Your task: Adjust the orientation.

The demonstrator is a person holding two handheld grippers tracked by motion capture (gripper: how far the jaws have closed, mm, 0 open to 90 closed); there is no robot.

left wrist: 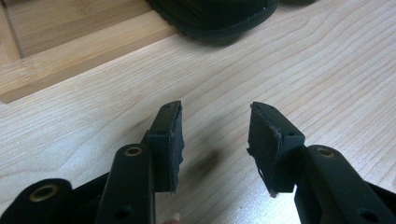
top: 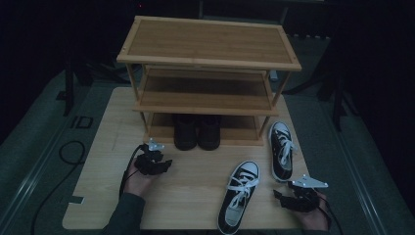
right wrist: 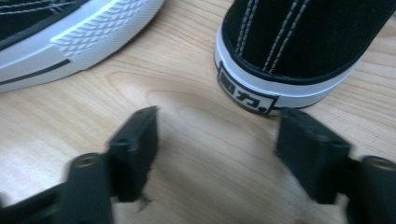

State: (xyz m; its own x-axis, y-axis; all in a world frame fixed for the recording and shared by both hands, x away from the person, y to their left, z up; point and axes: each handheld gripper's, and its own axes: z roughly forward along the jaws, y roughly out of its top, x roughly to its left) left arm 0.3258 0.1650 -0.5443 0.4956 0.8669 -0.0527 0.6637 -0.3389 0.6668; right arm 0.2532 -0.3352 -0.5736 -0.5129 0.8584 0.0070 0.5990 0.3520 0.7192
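Two black-and-white lace-up sneakers lie on the wooden table (top: 195, 196), one near the front (top: 238, 196) and one further right (top: 281, 149). My right gripper (top: 288, 197) hovers open just behind the right sneaker. In the right gripper view its jaws (right wrist: 217, 135) stand wide apart, with that sneaker's heel (right wrist: 289, 51) just ahead and the other sneaker's white sole (right wrist: 70, 37) at upper left. My left gripper (top: 155, 164) is open and empty low over the table (left wrist: 215, 135), short of a black shoe's toe (left wrist: 215, 16).
A three-tier wooden shoe rack (top: 208, 73) stands at the back of the table, with a pair of black shoes (top: 197, 131) on its lowest shelf. Its bottom rail (left wrist: 70, 60) lies close ahead of the left gripper. A black cable (top: 68, 152) trails off the left.
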